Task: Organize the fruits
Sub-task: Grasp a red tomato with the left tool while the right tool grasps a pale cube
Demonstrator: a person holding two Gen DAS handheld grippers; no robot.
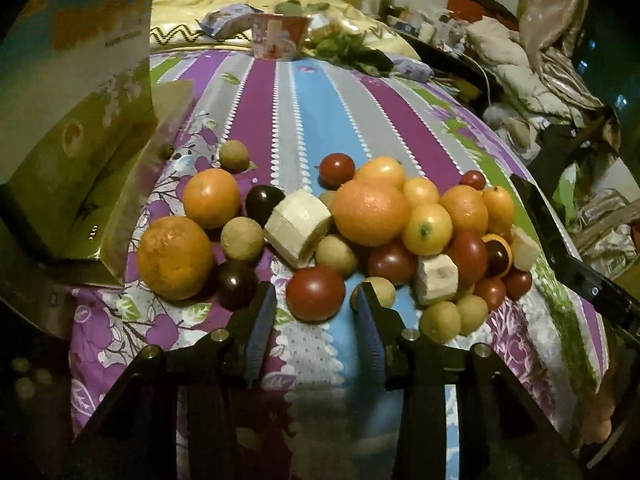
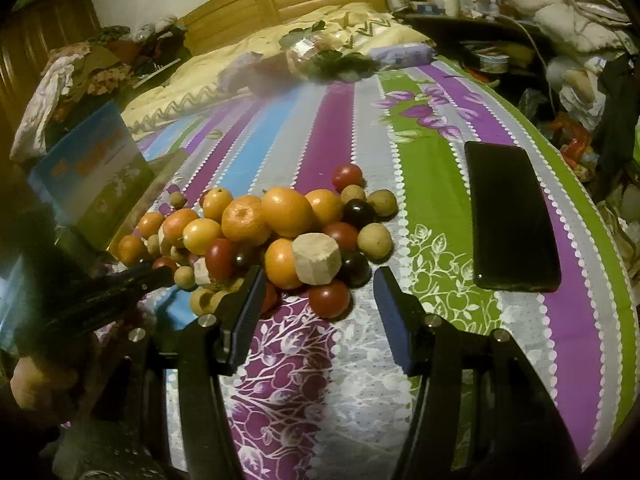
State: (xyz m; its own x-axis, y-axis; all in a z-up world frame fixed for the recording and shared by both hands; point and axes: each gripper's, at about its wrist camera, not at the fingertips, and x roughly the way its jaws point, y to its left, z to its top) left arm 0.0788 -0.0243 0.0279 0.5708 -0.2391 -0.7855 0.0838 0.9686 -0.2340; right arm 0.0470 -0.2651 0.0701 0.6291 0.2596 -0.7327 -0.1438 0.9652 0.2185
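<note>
My left gripper (image 1: 316, 300) is spread and holds nothing; a red tomato (image 1: 315, 293) lies right between its tips, low in the centre of the frame. My right gripper (image 2: 320, 280), also spread and holding nothing, has another tomato (image 2: 329, 299) just ahead. The fruit pile (image 1: 372, 216) sits behind, on the striped sheet (image 1: 304, 120).

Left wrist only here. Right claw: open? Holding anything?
Observer: The right claw is open and empty. A red tomato sits at the mouth of its gap, touching neither finger.
Operator: Anything to the right of the pile?
Observer: A black phone lies flat on the bedsheet, apart from the fruit.
Operator: Which fruit is closest to it?
Observer: A round tan fruit at the pile's right edge, with a clear gap to the phone.
</note>
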